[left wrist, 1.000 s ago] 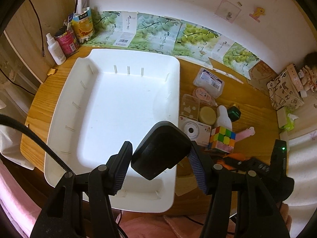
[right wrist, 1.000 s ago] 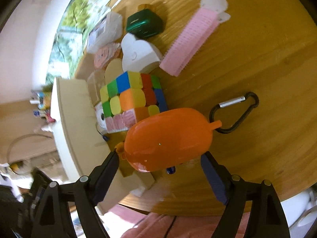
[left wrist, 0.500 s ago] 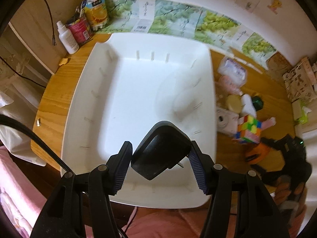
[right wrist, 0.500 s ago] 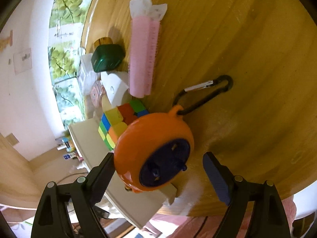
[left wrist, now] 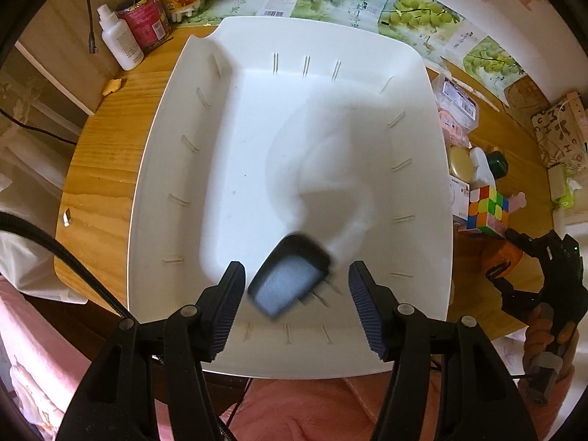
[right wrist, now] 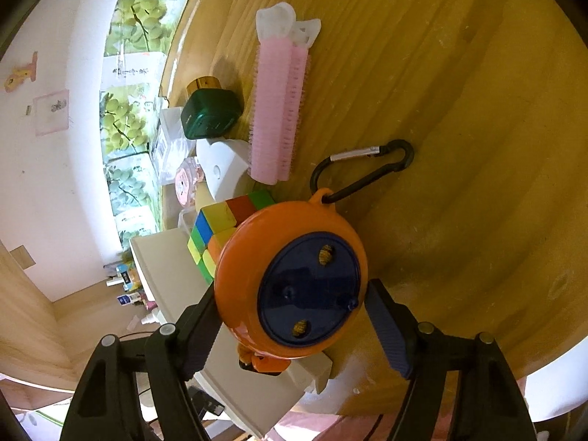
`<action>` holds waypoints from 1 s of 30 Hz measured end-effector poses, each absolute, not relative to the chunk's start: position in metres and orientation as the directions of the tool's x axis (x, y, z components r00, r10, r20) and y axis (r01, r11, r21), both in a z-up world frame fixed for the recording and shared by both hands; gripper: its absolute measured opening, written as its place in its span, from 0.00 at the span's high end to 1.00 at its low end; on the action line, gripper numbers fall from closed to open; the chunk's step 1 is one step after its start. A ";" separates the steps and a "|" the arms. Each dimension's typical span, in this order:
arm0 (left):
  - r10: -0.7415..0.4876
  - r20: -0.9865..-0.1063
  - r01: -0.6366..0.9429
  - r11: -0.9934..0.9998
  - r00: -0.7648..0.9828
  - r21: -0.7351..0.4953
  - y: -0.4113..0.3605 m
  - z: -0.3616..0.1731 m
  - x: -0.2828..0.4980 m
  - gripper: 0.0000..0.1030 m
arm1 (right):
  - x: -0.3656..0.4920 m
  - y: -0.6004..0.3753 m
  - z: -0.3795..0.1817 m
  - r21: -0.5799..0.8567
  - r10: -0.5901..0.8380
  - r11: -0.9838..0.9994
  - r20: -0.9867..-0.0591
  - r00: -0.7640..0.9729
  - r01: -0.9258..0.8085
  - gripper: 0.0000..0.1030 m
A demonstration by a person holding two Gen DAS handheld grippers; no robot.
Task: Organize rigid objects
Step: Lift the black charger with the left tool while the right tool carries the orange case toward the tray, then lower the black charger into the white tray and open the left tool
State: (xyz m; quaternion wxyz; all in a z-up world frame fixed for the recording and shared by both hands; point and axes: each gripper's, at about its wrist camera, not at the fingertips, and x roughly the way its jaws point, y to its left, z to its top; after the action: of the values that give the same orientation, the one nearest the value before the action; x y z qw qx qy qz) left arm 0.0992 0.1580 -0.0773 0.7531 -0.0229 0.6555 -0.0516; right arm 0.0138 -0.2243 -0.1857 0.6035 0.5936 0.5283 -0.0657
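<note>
The round wooden table [right wrist: 459, 117] is filling the right wrist view, warm grain running across it, and sitting on it is the big white plastic tray [left wrist: 176, 169], smooth and glossy with rounded corners and short ribs lining its sloped walls. Over that tray the left gripper [left wrist: 296, 286] is pointing down with its jaws opening, ribbed dark-blue pads [left wrist: 231, 294] standing clear on either side, and the black plug adapter [left wrist: 290, 275] is showing between them as a motion-blurred boxy shape with metal prongs, touching neither pad, low over the near end of the tray. Over on the table beside the tray, the right gripper [right wrist: 294, 316] is closing its jaws around the orange round gadget [right wrist: 286, 272], a shiny plastic disc with a dark-blue circular face and brass contacts; the left pad is sitting against its rim, the right pad looks just beside its edge, and whether that one is touching I cannot tell. A black carabiner [right wrist: 364, 172] with a silver gate is hanging off the gadget's loop, lying flat on the wood. Just behind it is sitting the multicoloured puzzle cube [right wrist: 217, 235], then a bristly pink brush [right wrist: 277, 110] with translucent ends, a white rounded object [right wrist: 224, 167], and a dark-green bottle [right wrist: 211, 115] with a gold cap.
</note>
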 end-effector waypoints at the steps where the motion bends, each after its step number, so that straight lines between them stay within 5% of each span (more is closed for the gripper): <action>1: -0.113 -0.985 0.052 0.993 0.134 -0.107 0.161 -0.078 0.100 0.31 | 0.013 -0.223 -0.185 0.648 0.537 0.290 -0.719 0.440 0.704 0.26; 4: -0.103 -0.984 0.064 0.993 0.143 -0.095 0.172 -0.077 0.103 0.25 | 0.008 -0.217 -0.184 0.648 0.506 0.292 -0.728 0.462 0.703 0.27; 23: 0.011 -0.995 -0.106 0.994 0.096 0.001 0.286 -0.110 0.123 0.26 | -0.006 -0.180 -0.139 0.778 0.411 0.307 -0.628 0.661 0.548 0.27; 25: 0.009 -0.997 -0.106 0.994 0.082 0.000 0.291 -0.117 0.125 0.30 | -0.002 -0.173 -0.131 0.786 0.414 0.328 -0.618 0.668 0.524 0.27; 30: -0.079 -0.996 -0.125 0.989 0.029 -0.082 0.297 -0.137 0.131 0.58 | 0.009 -0.158 -0.113 0.788 0.431 0.409 -0.612 0.663 0.461 0.27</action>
State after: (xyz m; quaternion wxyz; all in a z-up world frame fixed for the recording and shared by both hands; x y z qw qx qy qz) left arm 0.1307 0.2968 -0.1369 0.7134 -0.0729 0.6968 0.0161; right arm 0.0089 -0.1576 -0.1127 0.7322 0.5435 0.4103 -0.0101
